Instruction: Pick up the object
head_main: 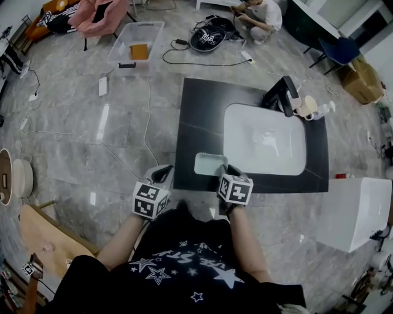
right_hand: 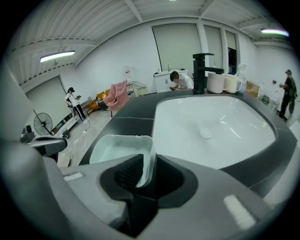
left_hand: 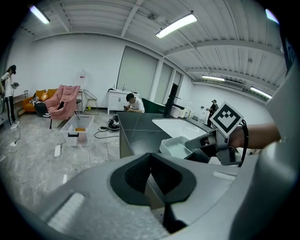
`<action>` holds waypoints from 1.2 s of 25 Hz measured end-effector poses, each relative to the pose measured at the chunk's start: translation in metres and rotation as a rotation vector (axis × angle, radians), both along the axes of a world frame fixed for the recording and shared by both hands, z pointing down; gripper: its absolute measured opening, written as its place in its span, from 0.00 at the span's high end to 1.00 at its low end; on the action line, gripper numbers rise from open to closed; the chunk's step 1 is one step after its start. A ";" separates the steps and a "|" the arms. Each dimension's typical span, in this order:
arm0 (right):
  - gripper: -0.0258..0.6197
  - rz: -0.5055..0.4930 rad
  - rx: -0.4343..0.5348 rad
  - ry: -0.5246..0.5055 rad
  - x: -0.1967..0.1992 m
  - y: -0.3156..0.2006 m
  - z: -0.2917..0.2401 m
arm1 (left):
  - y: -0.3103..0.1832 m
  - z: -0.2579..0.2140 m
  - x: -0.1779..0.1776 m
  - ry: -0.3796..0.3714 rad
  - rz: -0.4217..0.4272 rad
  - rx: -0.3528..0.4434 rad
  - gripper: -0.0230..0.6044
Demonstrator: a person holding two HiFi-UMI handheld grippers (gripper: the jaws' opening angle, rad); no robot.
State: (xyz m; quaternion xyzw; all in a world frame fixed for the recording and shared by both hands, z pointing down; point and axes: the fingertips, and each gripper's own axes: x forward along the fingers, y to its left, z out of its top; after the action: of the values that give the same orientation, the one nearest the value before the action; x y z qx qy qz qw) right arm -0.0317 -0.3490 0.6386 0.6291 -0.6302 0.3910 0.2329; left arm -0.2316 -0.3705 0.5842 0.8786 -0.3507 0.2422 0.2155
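- Floor (head_main: 92, 141): grey marble-look tiles w/ cables and a clear plastic bin (head_main: 136, 40) far left; a person (head_main: 261, 15) sits on it at the far side, beyond the counter.
- Counter (head_main: 196, 122): black slab in mid-scene, w/ bare dark surface on its left part.
- Sink (head_main: 264, 141): white basin set into the counter's right part, empty, drain in the middle.
- Tray (head_main: 207, 162): pale, shallow, rounded-rect. and empty. It's at the counter's near edge, just left of the sink's near-left corner.
- Right gripper (head_main: 225, 173): comes in from the near side, angled down. Its jaws are clamped on the tray's right wall, one pad inside and one outside, and the rim stands up between them in the right gripper view.
- Left gripper (head_main: 161, 176): over the floor, just off the counter's near-left corner and well left of the tray. Its jaws are together w/ nothing between them.
- Faucet (head_main: 284, 95): black, at the sink's far edge.
- Mugs (head_main: 307, 105): pale, just right of the faucet on the counter's far-right corner.
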 end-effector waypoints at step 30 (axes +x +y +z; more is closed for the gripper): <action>0.93 0.039 0.068 -0.043 0.060 0.031 -0.038 | 0.040 -0.024 0.040 -0.027 -0.046 0.048 0.95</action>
State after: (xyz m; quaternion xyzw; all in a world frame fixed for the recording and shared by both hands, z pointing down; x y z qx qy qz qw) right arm 0.0286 -0.3177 0.6009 0.6404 -0.6356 0.3871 0.1899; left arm -0.1914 -0.3308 0.5604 0.8718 -0.3795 0.2406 0.1951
